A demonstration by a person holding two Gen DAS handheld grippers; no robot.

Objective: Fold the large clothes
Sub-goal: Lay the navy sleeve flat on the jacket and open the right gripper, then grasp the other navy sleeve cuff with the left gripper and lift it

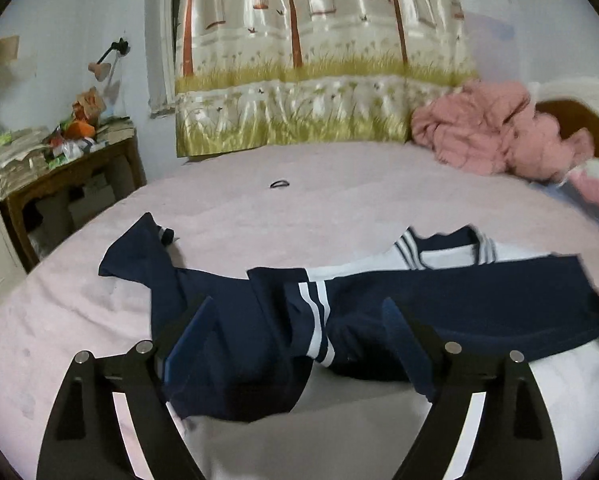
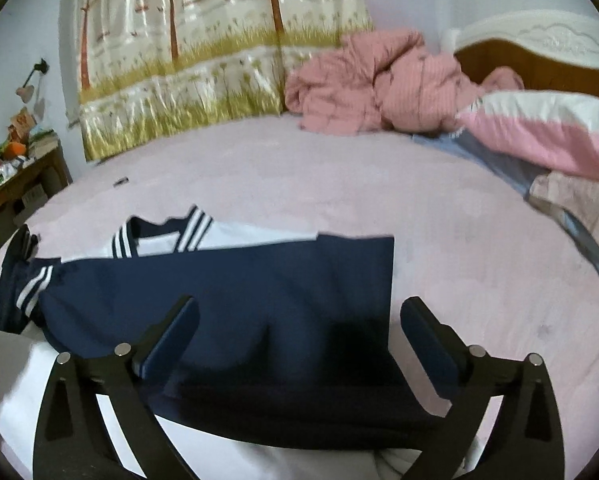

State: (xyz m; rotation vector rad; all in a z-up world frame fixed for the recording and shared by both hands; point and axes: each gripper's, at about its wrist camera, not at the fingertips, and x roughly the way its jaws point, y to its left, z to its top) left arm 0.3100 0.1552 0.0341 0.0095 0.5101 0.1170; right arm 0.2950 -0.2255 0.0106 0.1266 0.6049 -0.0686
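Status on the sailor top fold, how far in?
Early. Done: navy sleeves laid across the white body of the sailor top, collar still exposed. In hand: nothing; left tool and right tool both open above it. Left: straighten the bunched left sleeve, fold the body.

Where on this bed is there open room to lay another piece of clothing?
The pink sheet lies bare between the navy-and-white garment and the curtain, save a small dark loop. More bare sheet lies right of the garment. The far right corner is crowded with the pink quilt and striped bedding.
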